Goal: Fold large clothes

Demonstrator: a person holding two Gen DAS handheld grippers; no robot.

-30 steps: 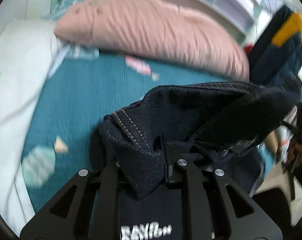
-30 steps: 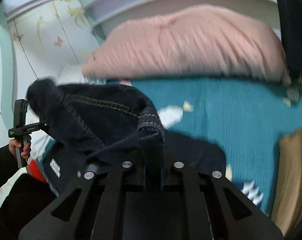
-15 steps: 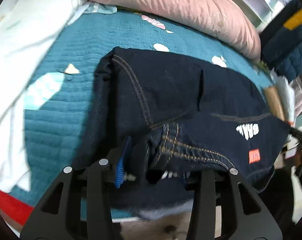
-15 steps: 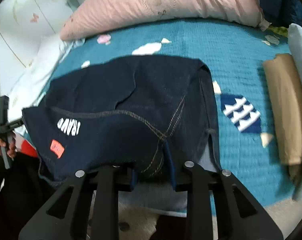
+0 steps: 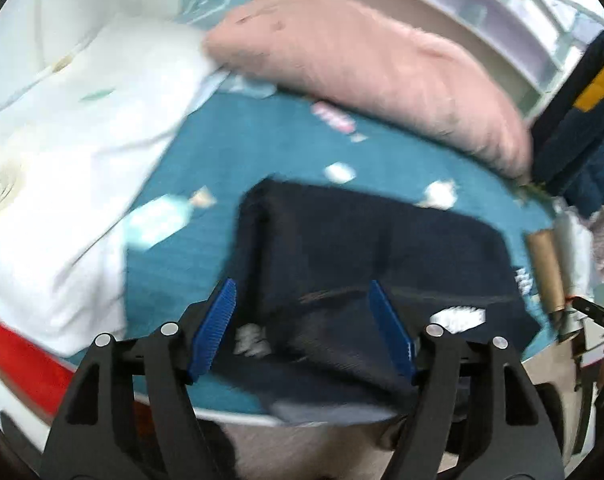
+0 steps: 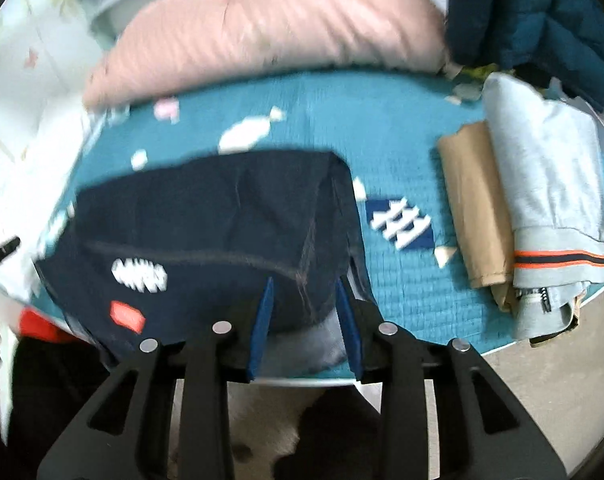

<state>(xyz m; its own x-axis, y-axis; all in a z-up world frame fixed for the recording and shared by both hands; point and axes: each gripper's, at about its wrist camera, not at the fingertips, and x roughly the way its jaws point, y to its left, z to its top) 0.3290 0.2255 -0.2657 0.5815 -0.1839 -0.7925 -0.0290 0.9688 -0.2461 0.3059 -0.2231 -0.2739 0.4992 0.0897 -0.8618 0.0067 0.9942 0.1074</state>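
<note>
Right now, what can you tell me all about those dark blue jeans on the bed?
The jeans are dark navy denim, folded into a thick flat bundle lying on the teal bedspread near its front edge. Light stitching crosses them, with white lettering and a small red patch on top. A paler layer peeks out underneath at the front. Both the left gripper and the right gripper are open in front of it, gripping nothing. Blur hides finer details.
</note>
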